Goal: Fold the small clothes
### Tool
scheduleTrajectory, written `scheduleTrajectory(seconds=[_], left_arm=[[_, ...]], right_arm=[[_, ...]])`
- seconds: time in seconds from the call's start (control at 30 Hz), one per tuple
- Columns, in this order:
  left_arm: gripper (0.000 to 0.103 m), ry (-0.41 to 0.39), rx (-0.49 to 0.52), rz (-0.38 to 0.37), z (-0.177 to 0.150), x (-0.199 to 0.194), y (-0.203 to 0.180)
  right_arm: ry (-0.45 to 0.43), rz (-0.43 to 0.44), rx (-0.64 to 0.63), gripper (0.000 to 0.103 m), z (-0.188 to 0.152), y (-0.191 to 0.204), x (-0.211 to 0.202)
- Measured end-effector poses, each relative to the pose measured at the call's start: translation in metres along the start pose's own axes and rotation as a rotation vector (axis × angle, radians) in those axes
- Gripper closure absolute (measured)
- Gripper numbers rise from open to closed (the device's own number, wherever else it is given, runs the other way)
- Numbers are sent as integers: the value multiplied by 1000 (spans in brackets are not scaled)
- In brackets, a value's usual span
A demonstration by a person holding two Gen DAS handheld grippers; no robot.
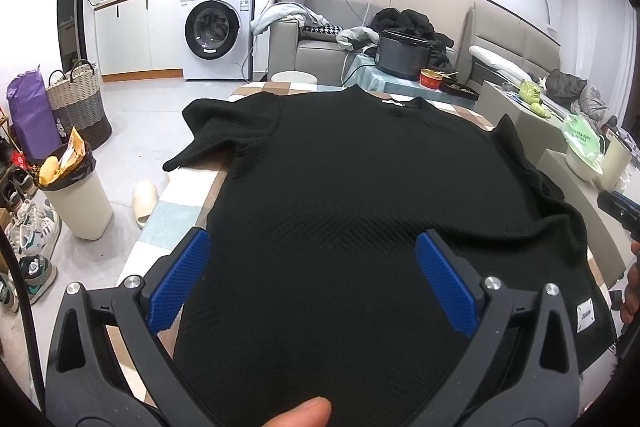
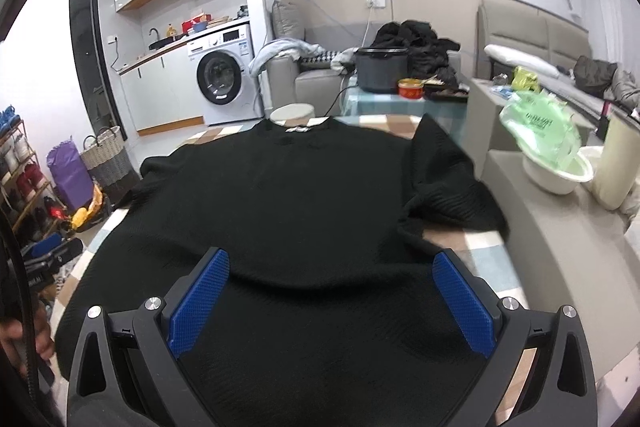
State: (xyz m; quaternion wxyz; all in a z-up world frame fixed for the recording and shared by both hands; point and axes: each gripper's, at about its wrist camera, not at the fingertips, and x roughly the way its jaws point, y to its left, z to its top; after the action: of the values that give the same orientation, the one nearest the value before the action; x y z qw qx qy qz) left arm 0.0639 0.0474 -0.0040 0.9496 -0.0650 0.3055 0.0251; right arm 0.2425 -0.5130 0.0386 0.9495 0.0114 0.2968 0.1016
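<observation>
On desk (image 1: pixel 176 205), black tee (image 1: pixel 360 187) spread flat; left tongs (image 1: pixel 313 259), right tongs (image 2: pixel 331 279) both apart above hem; likely pre-fold, next needs hem pinch.

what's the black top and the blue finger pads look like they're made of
Black top: looks like a matte knit fabric, likely cotton or a blend; fine ribbed and chevron texture shows, and it drapes softly over the table edge.
Blue finger pads: seemingly rubber or moulded plastic, matte, with a fine dimpled grip pattern; which of the two cannot be told.
</observation>
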Motion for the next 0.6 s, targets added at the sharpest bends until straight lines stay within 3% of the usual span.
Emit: scheduleTrajectory(seconds=[0.43,0.6], left_arm=[[1,19,26,-25,39,38,-13],[1,27,24,-24,51,53,-12]], right_arm=[[72,-47,95,0,14,-32,23],[94,-24,165,4,26,-49,36]])
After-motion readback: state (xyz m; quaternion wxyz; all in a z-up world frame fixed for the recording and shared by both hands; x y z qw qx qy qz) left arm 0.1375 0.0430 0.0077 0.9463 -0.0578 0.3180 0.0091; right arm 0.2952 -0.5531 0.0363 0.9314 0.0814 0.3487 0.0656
